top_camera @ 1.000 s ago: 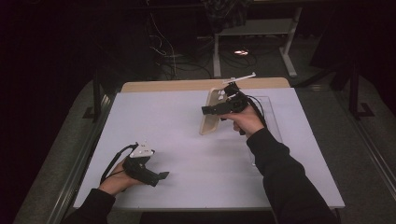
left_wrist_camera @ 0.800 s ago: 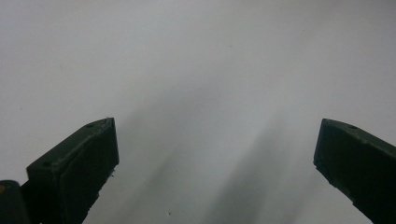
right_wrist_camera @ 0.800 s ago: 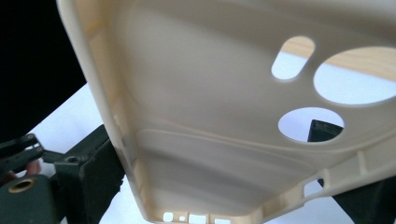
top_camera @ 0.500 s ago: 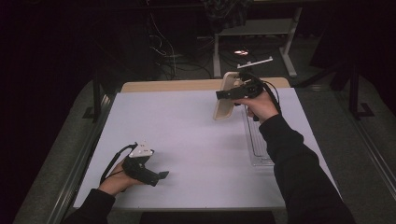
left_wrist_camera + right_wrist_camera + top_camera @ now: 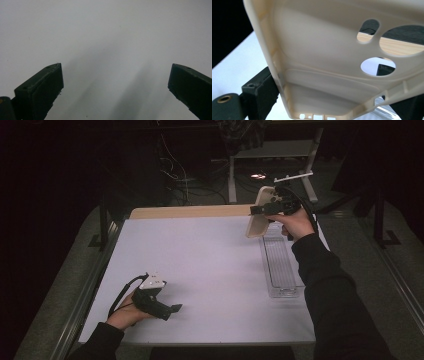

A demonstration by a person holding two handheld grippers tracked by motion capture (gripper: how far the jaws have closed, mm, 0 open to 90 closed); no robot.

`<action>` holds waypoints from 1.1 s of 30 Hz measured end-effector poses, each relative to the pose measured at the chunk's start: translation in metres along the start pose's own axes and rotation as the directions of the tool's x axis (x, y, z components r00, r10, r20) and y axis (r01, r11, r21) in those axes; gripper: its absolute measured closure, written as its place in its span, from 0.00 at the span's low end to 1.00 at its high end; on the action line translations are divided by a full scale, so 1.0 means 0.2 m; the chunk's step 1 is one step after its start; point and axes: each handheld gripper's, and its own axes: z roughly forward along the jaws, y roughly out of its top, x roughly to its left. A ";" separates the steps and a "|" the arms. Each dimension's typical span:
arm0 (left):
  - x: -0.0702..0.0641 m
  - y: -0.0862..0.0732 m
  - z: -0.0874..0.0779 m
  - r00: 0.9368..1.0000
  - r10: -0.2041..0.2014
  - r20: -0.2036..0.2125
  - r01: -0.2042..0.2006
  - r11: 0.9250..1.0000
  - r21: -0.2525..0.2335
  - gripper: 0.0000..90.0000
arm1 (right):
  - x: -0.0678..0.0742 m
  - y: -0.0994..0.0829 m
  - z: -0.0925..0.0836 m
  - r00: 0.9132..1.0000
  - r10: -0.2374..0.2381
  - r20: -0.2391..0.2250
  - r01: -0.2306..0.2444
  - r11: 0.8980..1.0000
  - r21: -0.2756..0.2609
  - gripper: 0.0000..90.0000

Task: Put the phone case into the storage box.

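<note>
A cream phone case [image 5: 259, 212] hangs upright in the air over the table's far right, and my right gripper [image 5: 256, 210] is shut on it. In the right gripper view the phone case [image 5: 332, 57] shows its inner side with camera cutouts, pinched between the black fingers [image 5: 259, 87]. Below it a clear plastic tray [image 5: 280, 265] lies on the white table [image 5: 210, 260]. My left gripper [image 5: 176, 308] rests near the front left edge, held by a hand. Its fingers [image 5: 42, 87] stand wide apart over bare white surface, open with nothing between them.
A wooden strip [image 5: 190, 211] runs along the table's far edge. Beyond it, cables and a metal stand [image 5: 270, 155] sit on the dark floor. Metal rails [image 5: 90, 285] flank the table's sides.
My right gripper has lifted the phone case up and toward the far right, off the clear tray, which now lies uncovered. The left gripper has stayed put.
</note>
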 end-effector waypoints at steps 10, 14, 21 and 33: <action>-0.01 0.01 0.00 1.000 0.002 0.008 -0.002 1.000 -0.006 0.00 | -0.12 0.02 -0.02 0.996 0.012 0.090 -0.013 1.000 0.001 0.08; -0.01 0.01 0.00 1.000 -0.006 0.014 0.006 1.000 -0.015 0.00 | -0.14 0.02 -0.02 0.992 0.018 0.127 -0.019 1.000 0.013 0.08; -0.02 0.01 0.00 1.000 -0.001 0.028 0.001 1.000 -0.013 0.00 | -0.18 0.02 0.00 0.981 0.037 0.191 -0.045 0.998 0.035 0.08; -0.01 0.01 0.00 1.000 0.005 0.026 -0.005 1.000 0.002 0.00 | -0.23 -0.03 0.10 0.957 0.023 0.287 -0.057 0.992 0.109 0.08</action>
